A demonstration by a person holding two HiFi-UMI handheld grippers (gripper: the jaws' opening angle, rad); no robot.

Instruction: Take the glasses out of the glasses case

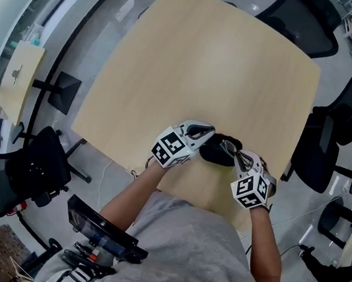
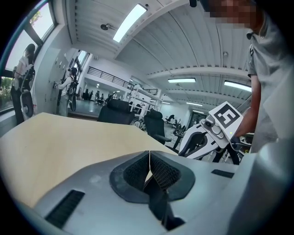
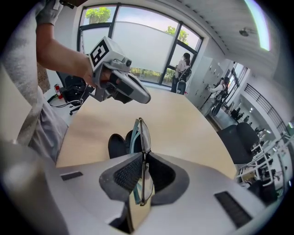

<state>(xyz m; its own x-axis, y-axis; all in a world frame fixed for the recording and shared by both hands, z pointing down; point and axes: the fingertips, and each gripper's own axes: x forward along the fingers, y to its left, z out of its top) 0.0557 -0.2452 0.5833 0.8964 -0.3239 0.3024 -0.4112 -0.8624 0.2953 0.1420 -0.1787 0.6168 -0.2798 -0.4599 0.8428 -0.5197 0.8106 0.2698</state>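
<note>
Black and soft, the glasses case (image 1: pixel 215 154) hung over the near edge of the pale wooden bench (image 1: pixel 203 65), towards its right corner, between my two tools. My left tongs (image 1: pixel 209 134) reached in from the left. In the left gripper view their jaws (image 2: pixel 150 172) were pressed together on a thin black fold of the case.

My right tongs (image 1: pixel 240 155) came in from the right. Their jaws stood narrow, clamped on the thin metal-framed glasses with teal arms (image 3: pixel 143 137), which stood edge-on between the pads. The far end of the glasses was at the mouth of the case (image 3: pixel 117 146). I could not tell whether it was fully clear. Beyond it the left tongs (image 3: pixel 138 94) showed, with a bare forearm (image 3: pixel 64 55) behind them.
</note>
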